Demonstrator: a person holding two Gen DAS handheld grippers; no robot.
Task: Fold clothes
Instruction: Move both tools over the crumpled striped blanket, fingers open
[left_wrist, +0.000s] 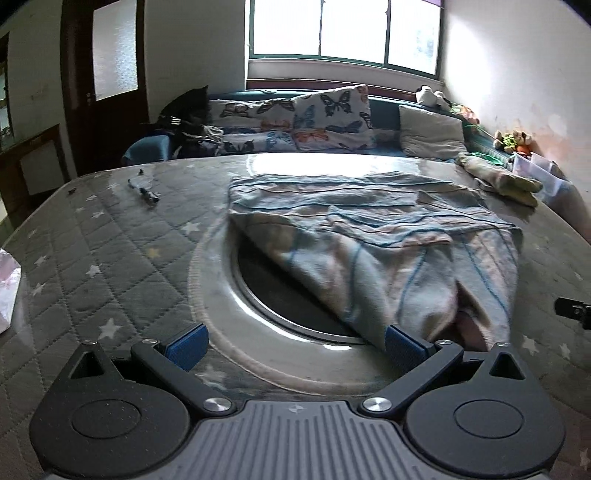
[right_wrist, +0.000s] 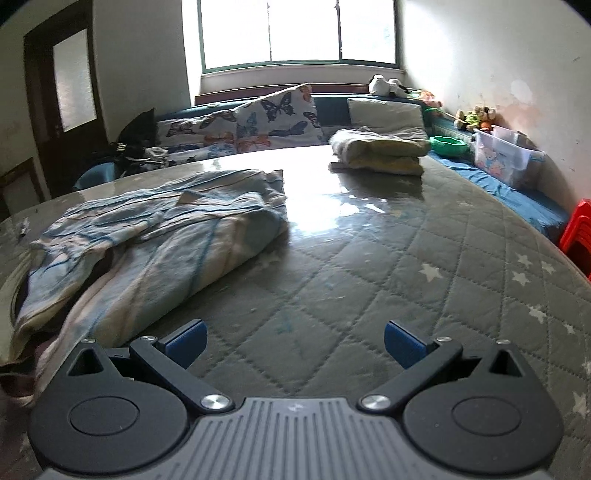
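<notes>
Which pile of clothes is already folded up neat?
The yellowish folded clothes at the far end of the table. The blue striped garment near the grippers is rumpled and spread out.

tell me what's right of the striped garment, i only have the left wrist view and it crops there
Observer: A folded yellow-and-white pile sits on the table past the striped garment, apart from it.
Operator: is the right gripper on anything
Observer: No, the right gripper is open over bare quilted cover, holding nothing.
Operator: anything at the table's far right edge
Observer: A red plastic stool stands beside it, and a clear storage bin sits on the blue bench.
</notes>
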